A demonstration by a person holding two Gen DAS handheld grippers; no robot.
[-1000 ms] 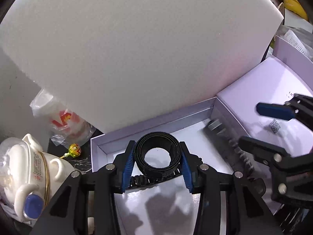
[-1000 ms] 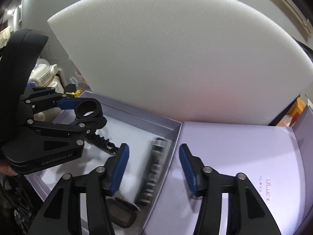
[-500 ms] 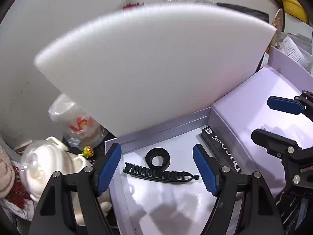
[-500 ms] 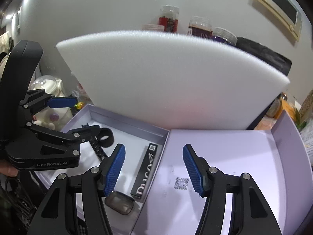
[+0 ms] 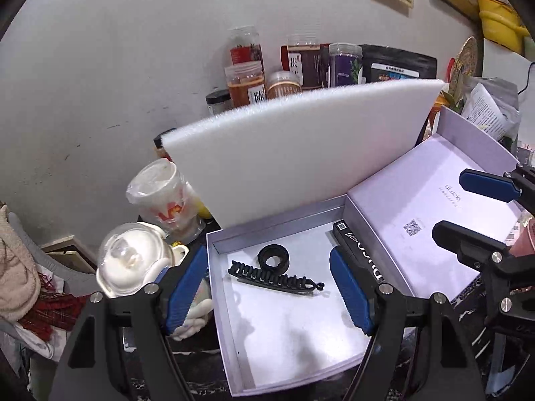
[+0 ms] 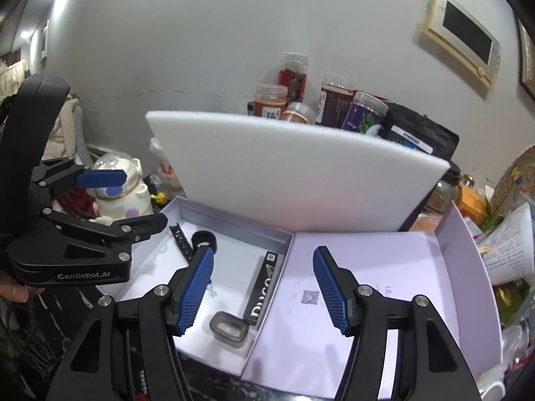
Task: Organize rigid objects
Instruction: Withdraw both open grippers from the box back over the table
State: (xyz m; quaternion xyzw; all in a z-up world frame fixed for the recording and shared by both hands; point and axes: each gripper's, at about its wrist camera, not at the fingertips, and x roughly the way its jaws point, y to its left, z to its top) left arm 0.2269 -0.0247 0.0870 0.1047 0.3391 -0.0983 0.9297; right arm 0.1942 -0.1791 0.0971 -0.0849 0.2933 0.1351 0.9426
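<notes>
Your largest obstacle is one white foam sheet [image 5: 301,153], leaning upright along the far edge of the box [image 5: 287,330] and walling off the jars behind. One pale open box sits before it, its lid [image 6: 367,300] laid flat against the right wall; the box floor ahead of you is mostly bare. Inside you have four things: one long black packet [image 6: 262,294] along the right wall, one black toothed hair clip [image 5: 274,279], one black ring [image 5: 273,256] touching the clip's far side, and one small grey case [image 6: 229,329] near the front. Your left gripper [image 5: 267,287] and right gripper [image 6: 262,289] both hover with jaws parted, empty.
</notes>
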